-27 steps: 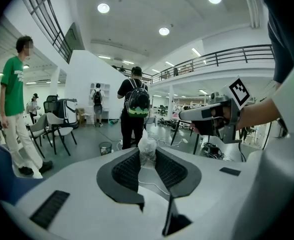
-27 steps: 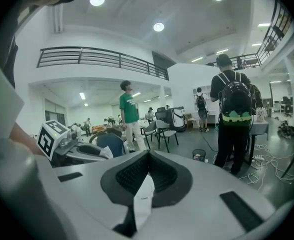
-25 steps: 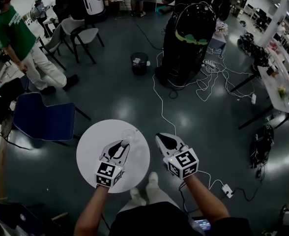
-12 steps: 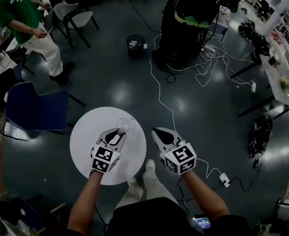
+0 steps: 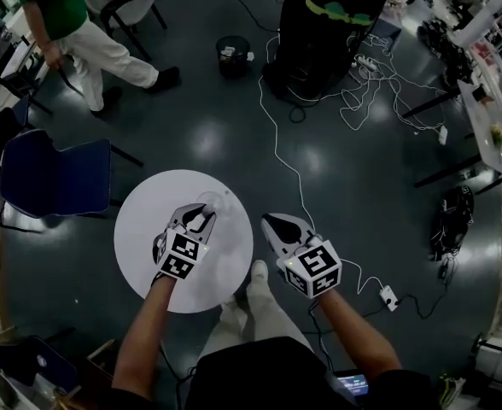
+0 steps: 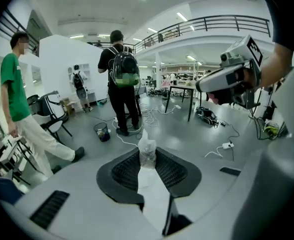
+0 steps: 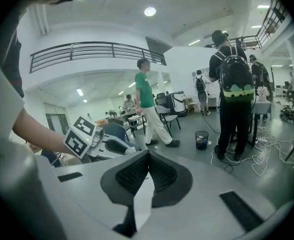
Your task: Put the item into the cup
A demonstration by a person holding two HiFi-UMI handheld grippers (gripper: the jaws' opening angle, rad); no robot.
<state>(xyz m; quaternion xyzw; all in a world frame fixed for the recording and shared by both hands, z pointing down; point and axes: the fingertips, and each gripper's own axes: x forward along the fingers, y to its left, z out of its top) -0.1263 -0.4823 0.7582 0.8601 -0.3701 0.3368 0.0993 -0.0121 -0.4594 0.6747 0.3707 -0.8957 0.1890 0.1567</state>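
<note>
Head view: left gripper points down over table.

Round white table on a dark, glossy floor, blue chair just beside it. Farther off, bin, white cable trailing to a power strip, person in green with legs apart, person with backpack standing beyond.

A small clear crinkly bag is held by the left gripper, near a clear cup on the white counter.
</note>
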